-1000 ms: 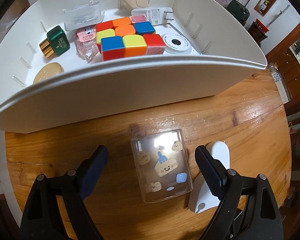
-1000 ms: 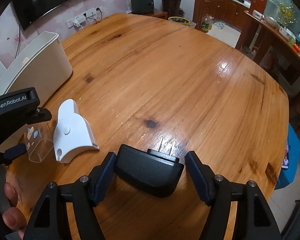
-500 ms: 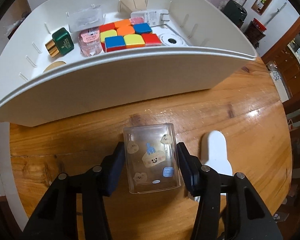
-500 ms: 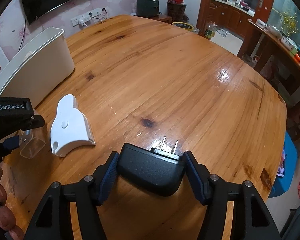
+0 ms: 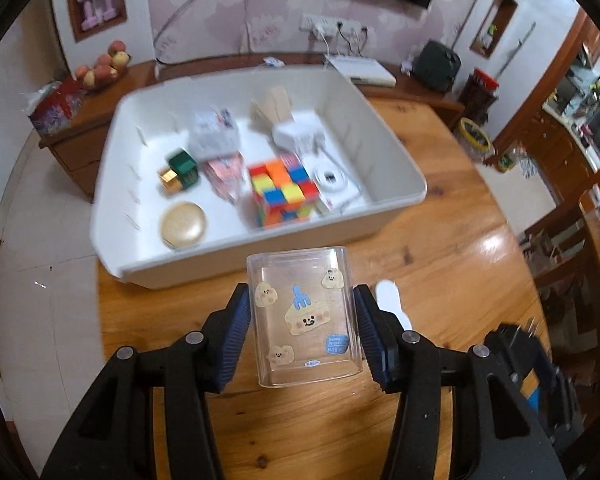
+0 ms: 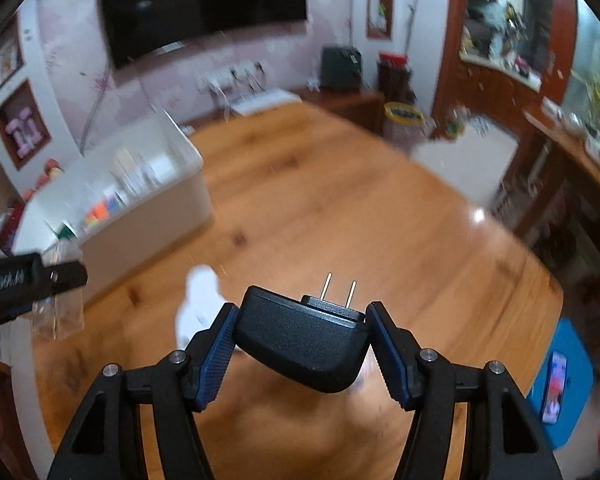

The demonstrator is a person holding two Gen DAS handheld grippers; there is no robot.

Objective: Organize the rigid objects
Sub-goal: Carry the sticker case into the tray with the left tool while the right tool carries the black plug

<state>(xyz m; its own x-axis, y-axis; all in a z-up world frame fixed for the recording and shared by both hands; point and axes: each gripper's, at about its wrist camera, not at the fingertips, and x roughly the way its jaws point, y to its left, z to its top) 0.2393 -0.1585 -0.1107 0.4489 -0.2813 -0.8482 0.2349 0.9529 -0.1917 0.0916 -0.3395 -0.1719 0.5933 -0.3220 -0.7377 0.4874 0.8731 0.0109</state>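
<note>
Both tongs loaded: our left gripper (image 5: 302, 332) clamps the clear sticker box (image 5: 303, 318) near the white bin (image 5: 396, 168); right gripper (image 6: 302, 350) clamps the black plug adapter (image 6: 300, 340).

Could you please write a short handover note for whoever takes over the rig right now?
Left gripper is shut on the clear sticker box, held short of the white bin.
Right gripper is shut on the black plug adapter, above the table.
Done: Rubik's cube, green bottle and others are binned.
Left: bin both held items, then the white piece on the table.
</note>
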